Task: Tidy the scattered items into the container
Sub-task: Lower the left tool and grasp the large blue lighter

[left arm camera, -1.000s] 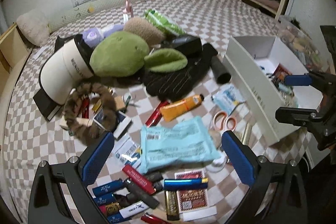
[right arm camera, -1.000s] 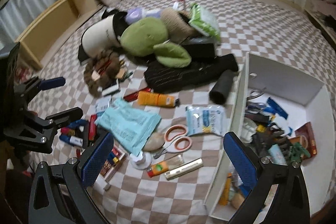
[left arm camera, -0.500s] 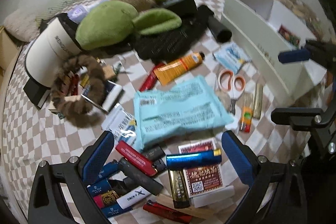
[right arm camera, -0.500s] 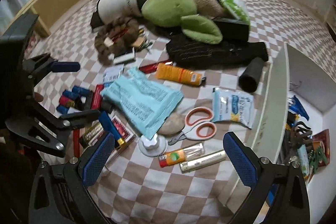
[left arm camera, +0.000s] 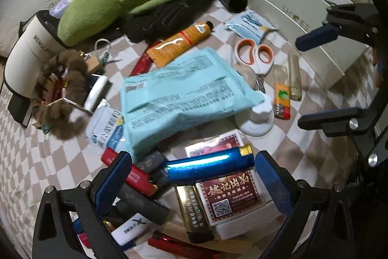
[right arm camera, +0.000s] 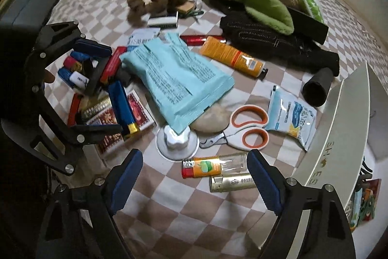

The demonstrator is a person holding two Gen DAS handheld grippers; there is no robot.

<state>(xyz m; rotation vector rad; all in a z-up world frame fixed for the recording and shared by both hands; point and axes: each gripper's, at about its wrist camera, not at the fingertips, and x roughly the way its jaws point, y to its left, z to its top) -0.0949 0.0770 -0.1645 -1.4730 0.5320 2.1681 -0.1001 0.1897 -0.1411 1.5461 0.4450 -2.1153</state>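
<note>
Scattered items cover a checkered bed. My left gripper [left arm camera: 194,183] is open, low over a pile of lighters, with a shiny blue lighter [left arm camera: 209,165] and a red card box [left arm camera: 229,197] between its fingers. My right gripper [right arm camera: 195,182] is open, low over an orange lighter [right arm camera: 206,168] and a gold lighter [right arm camera: 232,183]. A light blue packet [left arm camera: 184,96] lies in the middle, also in the right wrist view [right arm camera: 177,79]. The white container [left arm camera: 298,18] stands at the right; in the right wrist view its wall [right arm camera: 337,137] is at the right.
Orange-handled scissors [right arm camera: 245,129], a white knob [right arm camera: 177,140], an orange tube [right arm camera: 232,57], a wipes packet [right arm camera: 293,115] and a black roll [right arm camera: 316,86] lie nearby. Green plush caps [left arm camera: 92,9], black gloves [left arm camera: 169,13], a furry ring [left arm camera: 60,86] and a white cylinder bag [left arm camera: 29,52] lie farther back.
Both grippers have dropped lower and closer to the bed. The left one closed in on the lighter pile, the right one on the two lighters by the container. Both stay open.
</note>
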